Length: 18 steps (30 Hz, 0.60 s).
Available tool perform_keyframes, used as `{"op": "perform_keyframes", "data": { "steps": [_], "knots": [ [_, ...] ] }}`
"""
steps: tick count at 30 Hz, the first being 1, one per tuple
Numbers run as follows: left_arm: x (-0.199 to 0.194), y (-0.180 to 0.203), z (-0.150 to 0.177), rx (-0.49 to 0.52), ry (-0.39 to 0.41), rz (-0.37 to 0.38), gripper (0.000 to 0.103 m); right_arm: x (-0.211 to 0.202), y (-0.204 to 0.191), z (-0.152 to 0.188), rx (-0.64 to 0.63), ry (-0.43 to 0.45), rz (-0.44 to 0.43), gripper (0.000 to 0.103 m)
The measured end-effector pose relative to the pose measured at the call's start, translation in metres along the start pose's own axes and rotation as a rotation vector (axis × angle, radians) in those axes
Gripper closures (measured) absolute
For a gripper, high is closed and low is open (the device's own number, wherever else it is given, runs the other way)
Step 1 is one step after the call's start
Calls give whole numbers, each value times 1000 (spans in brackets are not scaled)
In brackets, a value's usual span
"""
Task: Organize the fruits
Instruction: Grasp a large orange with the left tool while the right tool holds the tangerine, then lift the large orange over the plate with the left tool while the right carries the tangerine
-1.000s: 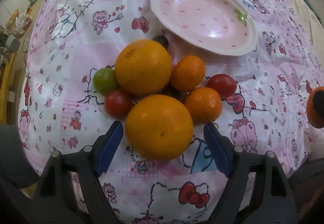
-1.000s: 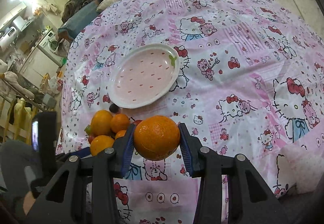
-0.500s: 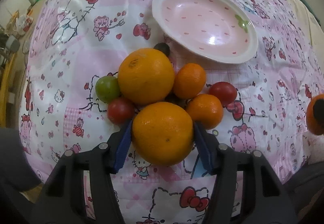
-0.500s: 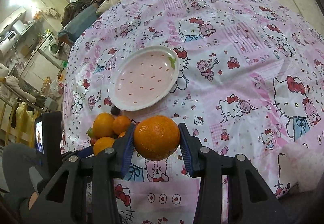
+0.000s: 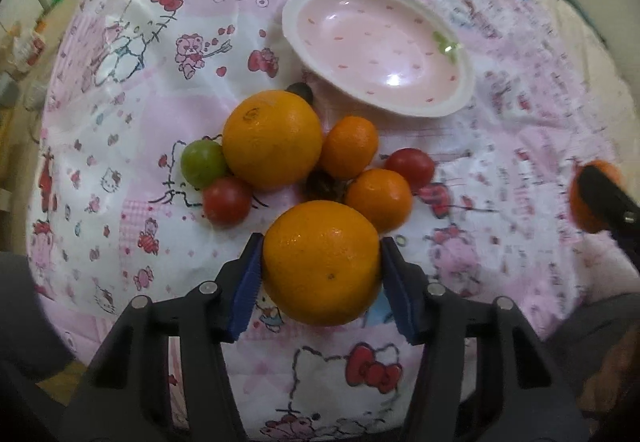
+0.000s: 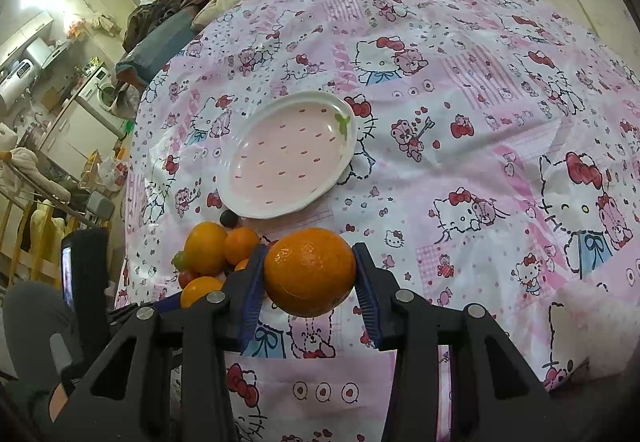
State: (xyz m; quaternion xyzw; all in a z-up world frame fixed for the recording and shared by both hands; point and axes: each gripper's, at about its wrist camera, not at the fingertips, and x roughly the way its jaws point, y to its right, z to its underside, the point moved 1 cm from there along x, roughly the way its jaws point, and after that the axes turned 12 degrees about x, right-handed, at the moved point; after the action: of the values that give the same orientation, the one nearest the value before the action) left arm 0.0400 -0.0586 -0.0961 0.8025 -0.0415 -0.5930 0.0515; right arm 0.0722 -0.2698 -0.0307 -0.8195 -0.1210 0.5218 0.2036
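Landmark: pink plate [image 5: 460, 98], resting on the cartoon-print cloth [image 5: 120, 82].

Left gripper [image 5: 320, 274]: jaws just closed in; a large orange [image 5: 320, 262] is clamped at the near edge of the fruit cluster before the plate.

Right gripper [image 6: 310, 274]: a second orange [image 6: 310, 272] is gripped, held on the near side of the plate.

Black left gripper [image 5: 321, 262], blue ribbed fingers [image 5: 245, 284], silver screws, grey sleeve [image 6: 28, 316]
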Motion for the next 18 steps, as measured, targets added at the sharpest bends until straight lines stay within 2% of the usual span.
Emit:
{"op": "perform_keyframes", "data": {
  "steps": [5,9,13,18],
  "knots": [
    [-25,-2,4,13,37,6,51,0,-1,0,2,1,1,59],
    [-54,2,1,70,112,17,51,0,0,0,9,10,3,59],
    [-76,-4,-12,64,161,26,51,-3,1,0,14,16,0,59],
    [-96,-11,-32,87,223,-21,51,-9,3,-4,28,34,-24,59]
  ]
}}
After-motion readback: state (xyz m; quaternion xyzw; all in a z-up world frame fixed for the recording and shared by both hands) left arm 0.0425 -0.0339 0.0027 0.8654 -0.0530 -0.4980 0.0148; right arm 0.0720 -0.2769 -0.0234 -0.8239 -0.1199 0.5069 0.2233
